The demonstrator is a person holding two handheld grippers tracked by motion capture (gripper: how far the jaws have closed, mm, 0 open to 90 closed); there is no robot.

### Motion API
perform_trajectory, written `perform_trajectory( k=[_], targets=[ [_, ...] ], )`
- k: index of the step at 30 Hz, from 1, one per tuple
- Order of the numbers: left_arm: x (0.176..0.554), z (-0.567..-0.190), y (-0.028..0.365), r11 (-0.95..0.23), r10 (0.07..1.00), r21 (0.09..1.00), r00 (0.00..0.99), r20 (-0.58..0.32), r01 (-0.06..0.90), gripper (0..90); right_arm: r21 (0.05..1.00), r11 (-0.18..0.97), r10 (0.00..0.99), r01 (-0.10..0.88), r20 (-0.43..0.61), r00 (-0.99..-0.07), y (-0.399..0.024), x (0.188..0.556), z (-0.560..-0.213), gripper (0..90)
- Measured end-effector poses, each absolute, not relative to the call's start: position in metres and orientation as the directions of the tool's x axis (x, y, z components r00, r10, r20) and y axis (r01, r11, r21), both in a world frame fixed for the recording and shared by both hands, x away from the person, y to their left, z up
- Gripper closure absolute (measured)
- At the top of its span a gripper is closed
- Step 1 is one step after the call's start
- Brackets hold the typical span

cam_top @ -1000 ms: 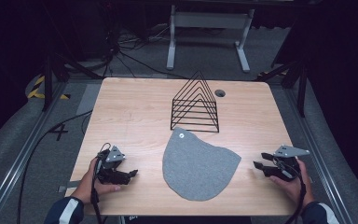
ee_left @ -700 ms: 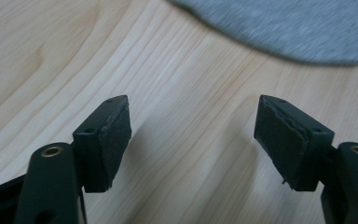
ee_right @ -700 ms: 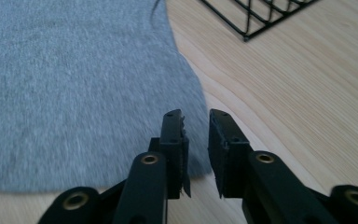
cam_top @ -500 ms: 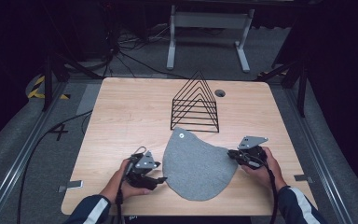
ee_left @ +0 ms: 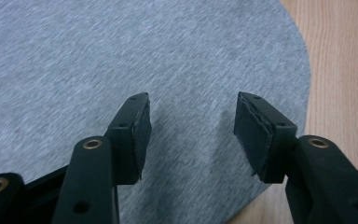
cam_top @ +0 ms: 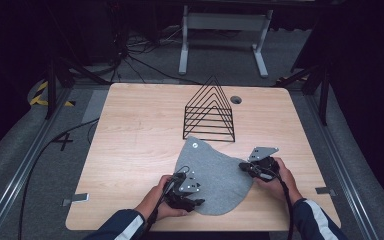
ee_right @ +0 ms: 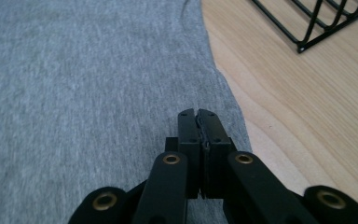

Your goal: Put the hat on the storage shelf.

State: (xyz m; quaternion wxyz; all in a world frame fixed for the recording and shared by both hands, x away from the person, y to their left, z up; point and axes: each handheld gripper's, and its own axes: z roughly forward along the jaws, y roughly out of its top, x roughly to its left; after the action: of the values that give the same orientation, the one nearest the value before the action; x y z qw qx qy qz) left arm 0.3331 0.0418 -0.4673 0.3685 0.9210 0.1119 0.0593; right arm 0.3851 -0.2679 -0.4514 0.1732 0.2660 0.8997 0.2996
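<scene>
On the pale wooden counter a flat grey cloth lies near the front edge, just in front of a black wire rack that stands toward the middle. The left hand-held gripper sits over the cloth's near left edge; in the left gripper view its two jaws stand apart above the fabric, having just been closing, with the pads not pressing on anything. At the cloth's right edge is the right hand-held gripper; in the right gripper view its jaws are clenched tight together right at the fabric's border, and whether a fold of cloth is pinched between them cannot be made out. The bare counter and a corner of the rack show beyond it.
</scene>
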Motion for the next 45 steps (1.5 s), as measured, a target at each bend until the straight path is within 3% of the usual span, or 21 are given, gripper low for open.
perform_trajectory(
  k=[15, 21, 27, 30, 36, 40, 45],
  targets=[
    [0.371, -0.465, 0.094, -0.679, 0.421, 0.677, 0.906, 0.040, 0.285, 45.5, 0.591, 0.741, 0.431, 0.317, -0.057, -0.901, -0.258, 0.337, -0.448, 89.9],
    [0.386, -0.464, 0.099, -0.679, 0.453, 0.667, 0.890, 0.054, 0.306, 41.0, 0.588, 0.761, 0.392, 0.275, -0.079, -0.916, -0.245, 0.320, -0.449, 89.9],
    [0.406, -0.467, 0.104, -0.634, 0.497, 0.684, 0.868, 0.002, 0.361, 39.6, 0.592, 0.766, 0.365, 0.249, -0.081, -0.928, -0.234, 0.310, -0.450, 89.8],
    [0.409, -0.465, 0.103, -0.639, 0.519, 0.682, 0.854, 0.041, 0.356, 39.1, 0.602, 0.756, 0.369, 0.258, -0.067, -0.927, -0.226, 0.307, -0.451, 89.7],
    [0.396, -0.444, 0.104, -0.585, 0.508, 0.744, 0.861, 0.027, 0.323, 38.5, 0.600, 0.761, 0.377, 0.248, -0.097, -0.921, -0.206, 0.304, -0.451, 86.7],
    [0.380, -0.430, 0.095, -0.555, 0.467, 0.786, 0.884, 0.023, 0.273, 39.7, 0.648, 0.718, 0.420, 0.254, -0.112, -0.901, -0.211, 0.311, -0.441, 85.7],
    [0.359, -0.431, 0.066, -0.587, 0.342, 0.784, 0.940, 0.016, 0.201, 39.8, 0.698, 0.660, 0.519, 0.276, -0.159, -0.840, -0.231, 0.343, -0.424, 84.8]
  ],
)
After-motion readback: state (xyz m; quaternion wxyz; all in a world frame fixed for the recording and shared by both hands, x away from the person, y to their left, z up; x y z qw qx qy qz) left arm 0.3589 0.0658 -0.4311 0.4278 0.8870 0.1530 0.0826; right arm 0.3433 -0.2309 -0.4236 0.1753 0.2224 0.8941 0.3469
